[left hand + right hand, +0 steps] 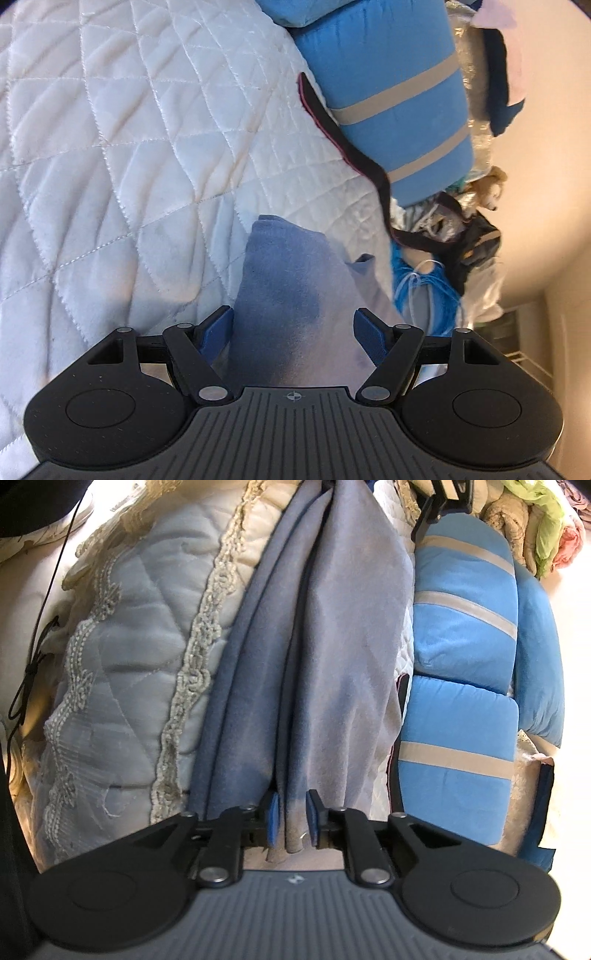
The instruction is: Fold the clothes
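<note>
Your left gripper (293,328) stands wide over the white quilt (129,147), its blue pads clear of the grey-blue garment (284,280) that runs up between them. Ahead and to its right lies the rolled blue blanket (388,92) with grey stripes. Your right gripper (293,821) is narrow; a bunched edge of the same garment (332,646) hangs between its fingers, with a slim gap showing at each pad. The lace-trimmed coverlet (129,646) lies to its left.
</note>
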